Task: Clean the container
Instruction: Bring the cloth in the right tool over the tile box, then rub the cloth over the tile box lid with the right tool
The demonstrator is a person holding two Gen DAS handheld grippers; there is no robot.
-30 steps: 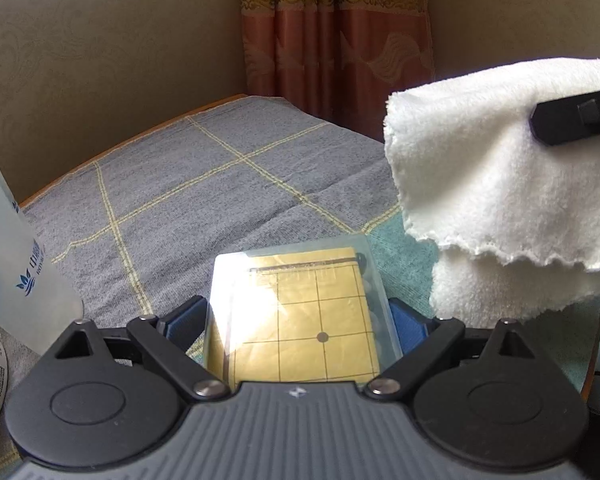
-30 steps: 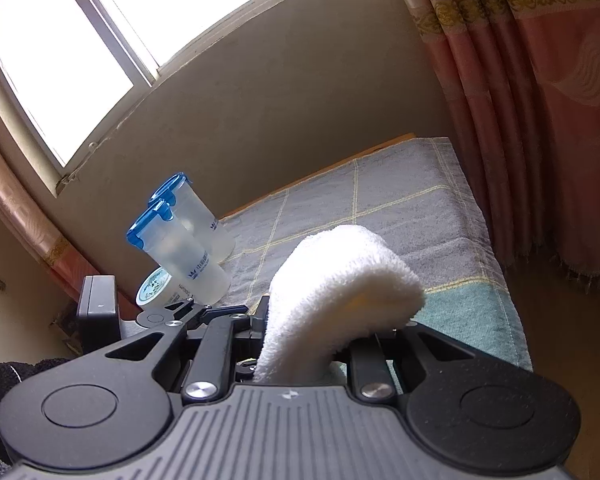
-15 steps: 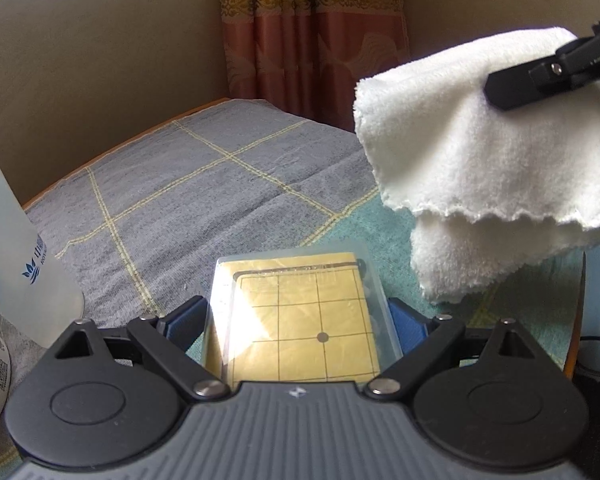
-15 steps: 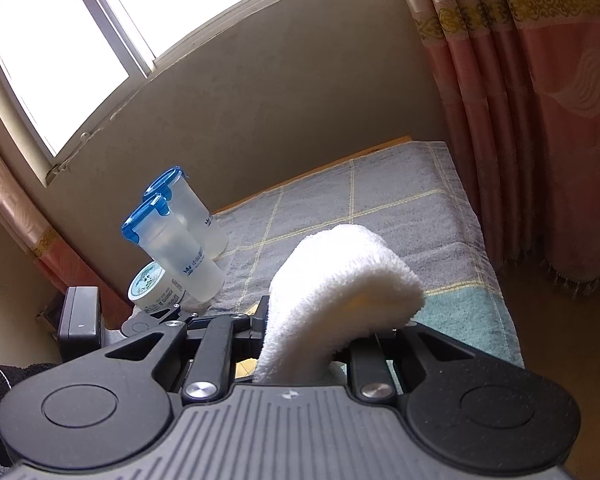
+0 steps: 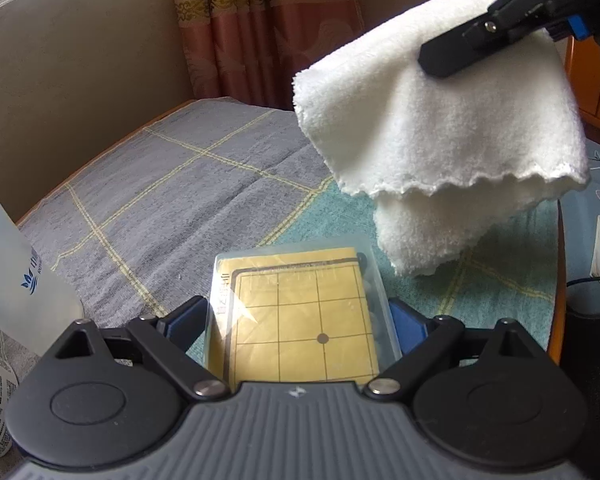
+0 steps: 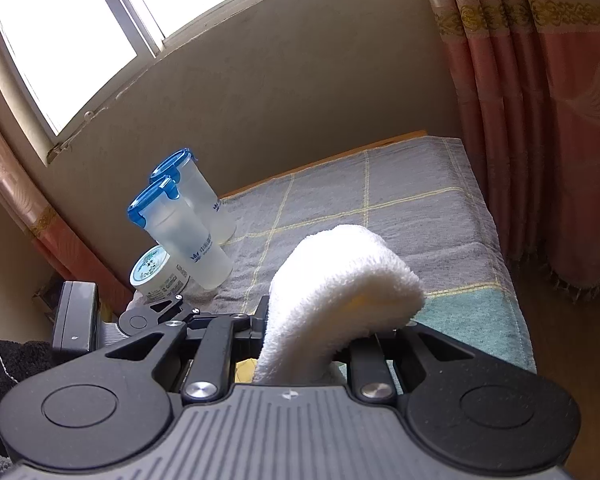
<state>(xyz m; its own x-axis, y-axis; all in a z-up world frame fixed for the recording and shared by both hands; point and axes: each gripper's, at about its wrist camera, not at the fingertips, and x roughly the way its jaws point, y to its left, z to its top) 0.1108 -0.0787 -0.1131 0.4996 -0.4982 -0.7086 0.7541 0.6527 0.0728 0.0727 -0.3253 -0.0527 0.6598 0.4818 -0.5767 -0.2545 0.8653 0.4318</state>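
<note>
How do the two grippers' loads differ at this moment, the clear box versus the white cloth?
The clear box is rigid and flat, showing a yellow grid sheet inside; the white cloth is soft, folded and drooping. The left gripper holds the box low over the checked blanket; the right gripper holds the cloth higher, to the box's right. Both sit clamped between jaws.

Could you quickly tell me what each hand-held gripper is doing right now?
Left hand-held gripper: shut on the clear container.
Right hand-held gripper: shut on the white cloth.
</note>
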